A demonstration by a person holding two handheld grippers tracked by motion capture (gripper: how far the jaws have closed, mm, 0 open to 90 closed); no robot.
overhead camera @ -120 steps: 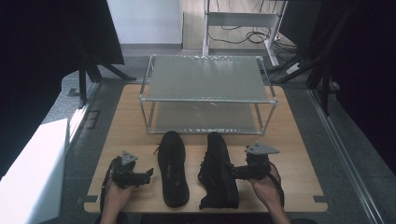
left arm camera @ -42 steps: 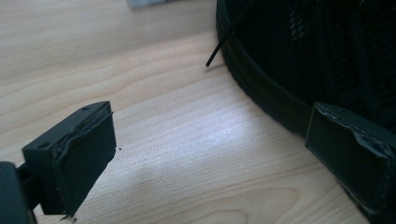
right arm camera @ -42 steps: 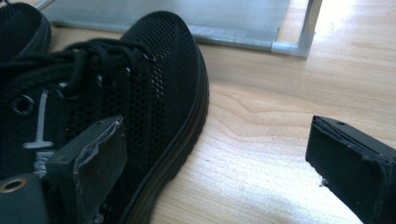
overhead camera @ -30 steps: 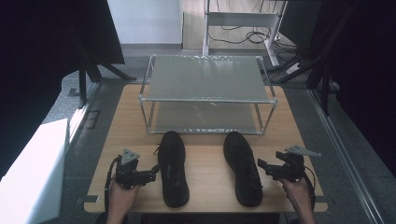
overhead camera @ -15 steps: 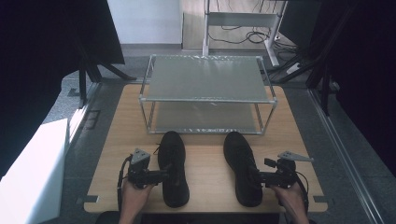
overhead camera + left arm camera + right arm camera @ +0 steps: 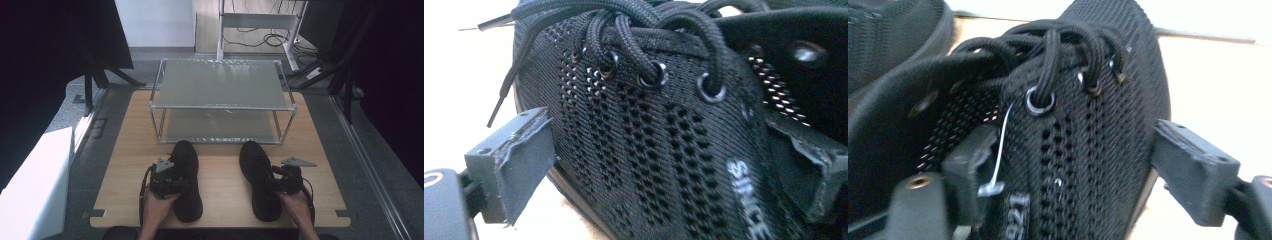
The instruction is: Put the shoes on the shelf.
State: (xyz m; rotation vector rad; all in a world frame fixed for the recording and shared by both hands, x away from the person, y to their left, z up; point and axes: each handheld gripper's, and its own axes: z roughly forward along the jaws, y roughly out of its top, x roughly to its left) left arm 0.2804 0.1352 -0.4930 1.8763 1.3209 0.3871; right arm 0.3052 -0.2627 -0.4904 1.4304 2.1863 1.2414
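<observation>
Two black mesh lace-up shoes lie toes away from me on the wooden table (image 6: 220, 175). The left shoe (image 6: 186, 180) has my left gripper (image 6: 169, 183) at its outer side, and the right shoe (image 6: 257, 180) has my right gripper (image 6: 281, 184) at its outer side. In the left gripper view the shoe (image 6: 649, 150) sits between the spread jaws of the gripper (image 6: 661, 150), one outside the wall and one inside the opening. The right gripper (image 6: 1070, 145) straddles its shoe (image 6: 1083, 150) the same way, with a gap at the outer jaw.
A two-tier metal rack (image 6: 222, 107) with frosted shelves stands at the table's back half, just beyond the shoe toes. A white surface (image 6: 35, 190) lies off the table's left edge. Black stands and cables surround the table's far side.
The right shoe was set down apart from the left one. Since a second ago both grippers have moved inward from the table's sides and now straddle the shoes' outer walls.
</observation>
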